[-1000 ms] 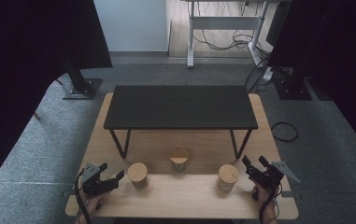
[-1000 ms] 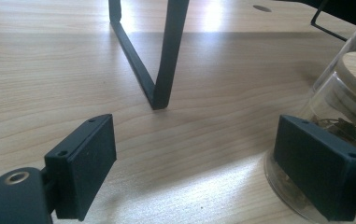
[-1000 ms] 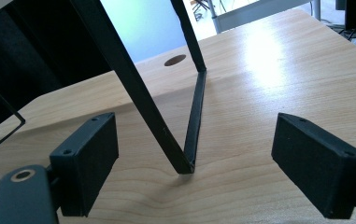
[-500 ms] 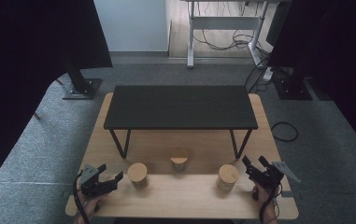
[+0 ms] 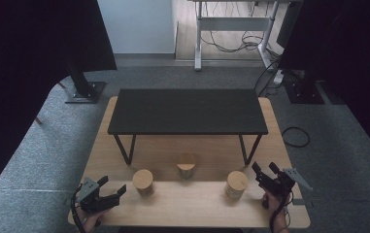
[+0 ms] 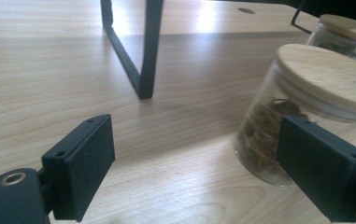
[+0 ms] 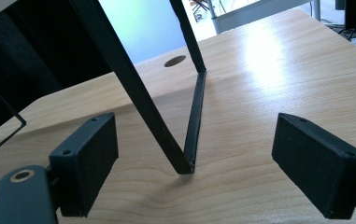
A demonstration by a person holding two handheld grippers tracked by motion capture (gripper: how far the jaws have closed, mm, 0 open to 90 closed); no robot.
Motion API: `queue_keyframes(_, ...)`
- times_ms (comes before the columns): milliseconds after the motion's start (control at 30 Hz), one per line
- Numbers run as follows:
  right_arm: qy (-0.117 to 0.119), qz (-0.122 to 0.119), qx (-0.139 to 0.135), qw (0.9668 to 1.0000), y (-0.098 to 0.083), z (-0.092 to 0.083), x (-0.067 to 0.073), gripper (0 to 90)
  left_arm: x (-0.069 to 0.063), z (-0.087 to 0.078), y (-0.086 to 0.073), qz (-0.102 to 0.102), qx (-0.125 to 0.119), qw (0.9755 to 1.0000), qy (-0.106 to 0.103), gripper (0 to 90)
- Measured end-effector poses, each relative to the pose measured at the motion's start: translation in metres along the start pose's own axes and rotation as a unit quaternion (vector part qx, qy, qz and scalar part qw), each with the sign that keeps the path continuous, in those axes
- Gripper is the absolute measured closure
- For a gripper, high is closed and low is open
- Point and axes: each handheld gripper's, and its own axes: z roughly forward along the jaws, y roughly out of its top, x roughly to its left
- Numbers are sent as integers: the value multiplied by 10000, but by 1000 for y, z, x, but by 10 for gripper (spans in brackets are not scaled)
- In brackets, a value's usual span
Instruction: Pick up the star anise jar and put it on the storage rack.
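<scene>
1. Left tool (image 5: 109, 192) low at 7 o'clock in the high view, aimed toward 2 o'clock, jaws apart and just been opening, nothing between them.
2. Right tool (image 5: 263, 171) at 5 o'clock, aimed toward 10 o'clock, jaws apart, gripping nothing.
3. Hands at the bottom edge.

Clear glass jar (image 6: 269, 135) with matt wooden lid (image 6: 330, 77); smooth wood table (image 6: 49, 70).

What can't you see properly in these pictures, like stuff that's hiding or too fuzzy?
- What is inside the nearest jar: in the left gripper view it is brown and blurred, and a black jaw covers part of it.
- The second jar: cut off by the right edge of that view.
- The table under the black shelf: hidden by the shelf in the high view.
- The person's hands: cut off by the bottom edge of the high view.
</scene>
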Motion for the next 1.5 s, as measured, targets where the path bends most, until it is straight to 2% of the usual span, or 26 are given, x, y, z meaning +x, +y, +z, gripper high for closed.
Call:
queue_keyframes(133,-3,20,-4,10000,0,0,0,140,-8,-4,-2,-12,-25,10000,-77,113)
queue_keyframes(300,-4,44,-11,10000,0,0,-1,140,-19,-8,-6,79,19,9998,-206,111)
queue_keyframes(633,1,58,-18,10000,0,0,-1,140,-36,-11,-10,324,116,9989,-315,100)
queue_keyframes(1200,5,22,1,10000,0,0,-1,139,-54,15,-6,589,252,9972,-393,89)
queue_keyframes(1500,8,7,9,10000,0,0,0,136,-54,24,-3,520,228,9969,-536,91)
